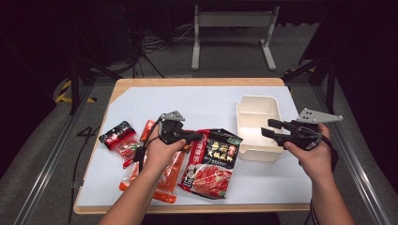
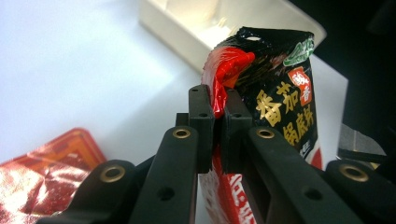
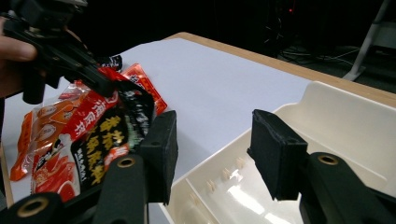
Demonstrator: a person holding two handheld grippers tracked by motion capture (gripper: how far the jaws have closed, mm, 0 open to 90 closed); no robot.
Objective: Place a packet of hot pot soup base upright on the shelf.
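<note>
Left gripper view showed left tongs clamped on the packet's top edge, right tongs open over the box; lifting clear before swinging boxward was advisable.

Left gripper clamps black-red pouch; cream tray beside.

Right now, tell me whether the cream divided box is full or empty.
Empty, as far as shown. The cream box shows bare compartment floors in the high view and the right gripper view; the black-and-red packet is outside it, pinched in the left gripper.
</note>
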